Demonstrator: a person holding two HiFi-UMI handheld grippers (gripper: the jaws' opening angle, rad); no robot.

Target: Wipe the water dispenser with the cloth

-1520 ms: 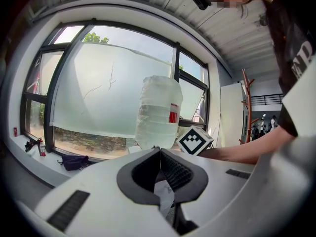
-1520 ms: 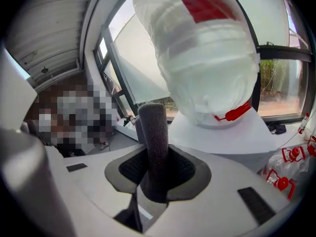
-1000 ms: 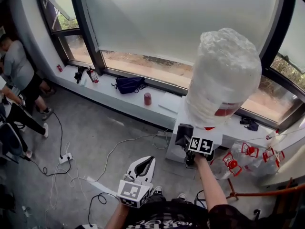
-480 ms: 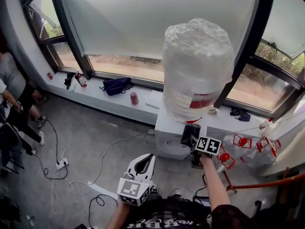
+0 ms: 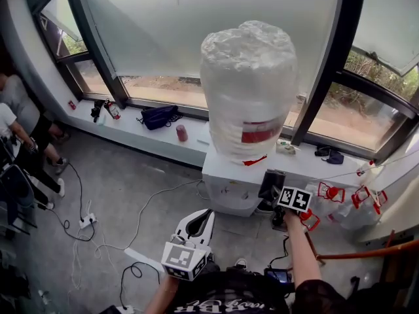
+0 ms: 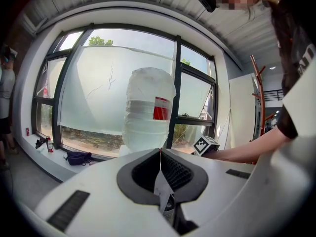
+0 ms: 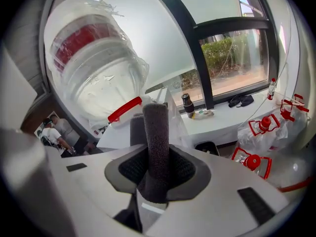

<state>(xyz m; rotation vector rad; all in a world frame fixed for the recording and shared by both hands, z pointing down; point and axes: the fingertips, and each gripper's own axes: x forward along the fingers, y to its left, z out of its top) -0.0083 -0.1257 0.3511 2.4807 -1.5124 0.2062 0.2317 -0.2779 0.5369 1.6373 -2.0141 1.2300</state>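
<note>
The white water dispenser [image 5: 226, 183] stands by the window sill with a large plastic-wrapped bottle [image 5: 249, 87] upside down on top. My right gripper [image 5: 271, 192] is shut on a dark grey cloth [image 5: 272, 182] at the dispenser's right front corner. In the right gripper view the cloth [image 7: 155, 147] stands rolled between the jaws, with the dispenser's top [image 7: 118, 135] and the bottle [image 7: 94, 68] just beyond. My left gripper [image 5: 201, 216] hangs low in front of the dispenser, away from it. Its jaws [image 6: 159, 154] are shut on nothing.
Several empty bottles with red caps [image 5: 340, 208] lie right of the dispenser, beside an orange rail [image 5: 366, 259]. A dark bag [image 5: 160, 116] and a red cup [image 5: 182, 133] sit on the sill. Cables and a power strip [image 5: 85, 221] cross the floor. People [image 5: 13, 136] are at the left.
The view has swung, so the dispenser now shows further left. My right gripper with the cloth has shifted from the dispenser's front to its right corner. The left gripper has kept its place.
</note>
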